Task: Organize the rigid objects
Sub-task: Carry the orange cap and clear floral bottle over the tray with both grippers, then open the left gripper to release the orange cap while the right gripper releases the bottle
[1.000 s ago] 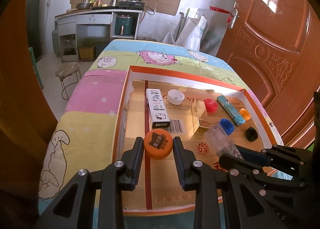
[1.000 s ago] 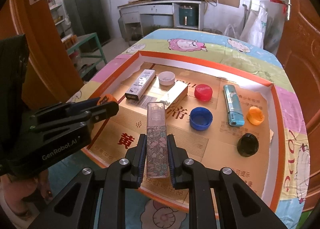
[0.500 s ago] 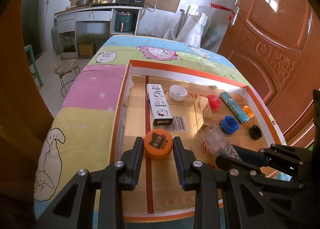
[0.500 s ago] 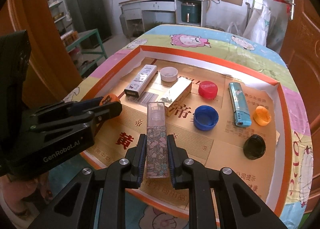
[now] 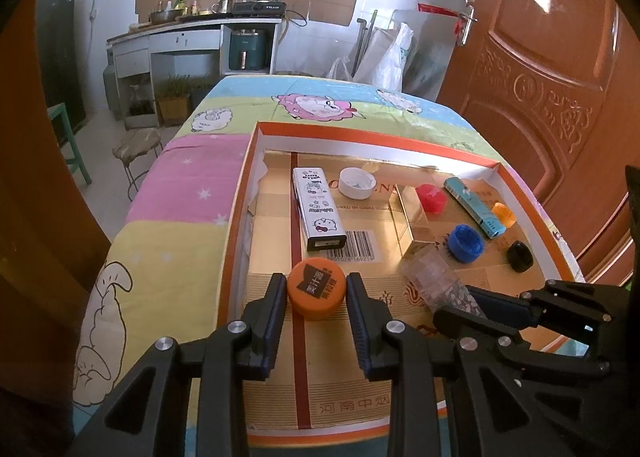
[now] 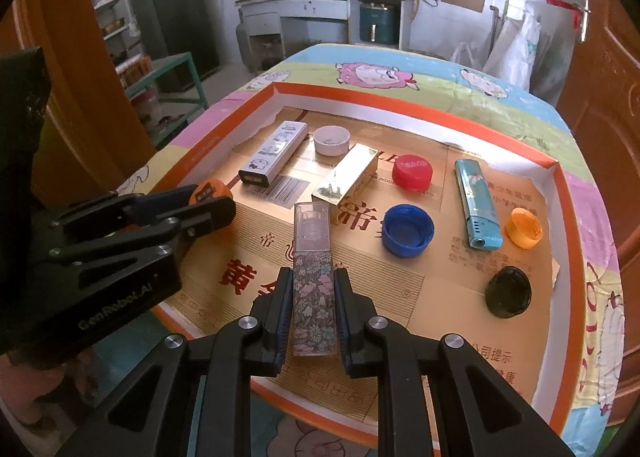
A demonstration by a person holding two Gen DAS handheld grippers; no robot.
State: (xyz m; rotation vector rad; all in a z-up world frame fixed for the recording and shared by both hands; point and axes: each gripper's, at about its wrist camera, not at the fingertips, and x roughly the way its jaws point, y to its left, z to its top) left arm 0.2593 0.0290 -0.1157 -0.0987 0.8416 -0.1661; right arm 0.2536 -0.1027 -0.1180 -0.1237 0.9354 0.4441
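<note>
Nearest the cameras, the left gripper (image 5: 317, 293) is clamped on an orange bottle cap (image 5: 316, 288), its pads pressing the cap's two sides, over the near left part of the orange-rimmed cardboard tray (image 5: 372, 136). Beside it, the right gripper (image 6: 311, 299) is closed tight on a slim flower-patterned bottle with a clear cap (image 6: 313, 275), which points away from the camera over the tray's near middle; in the left wrist view the same bottle shows as a clear tip (image 5: 430, 272) ahead of the right gripper's black frame. Just beyond the bottle's cap, on the tray floor, lies a gold box (image 6: 346, 179), with a blue cap (image 6: 407, 230) to its right, open side up. Near the tray's right wall rest a black cap (image 6: 509, 291), a small orange cap (image 6: 523, 227) and a long teal lighter (image 6: 477, 204). Farther in, a red cap (image 6: 412, 172) lies right of the gold box, a white cartoon-printed box (image 5: 318, 208) lies toward the tray's left wall, and a white cap (image 5: 357, 183) sits near the far wall. The tray rests on a table under a cartoon-print cloth (image 5: 182, 177). Beyond the tray's far side stand a kitchen counter (image 5: 188, 41) and, to the right, a brown wooden door (image 5: 536, 69).
</note>
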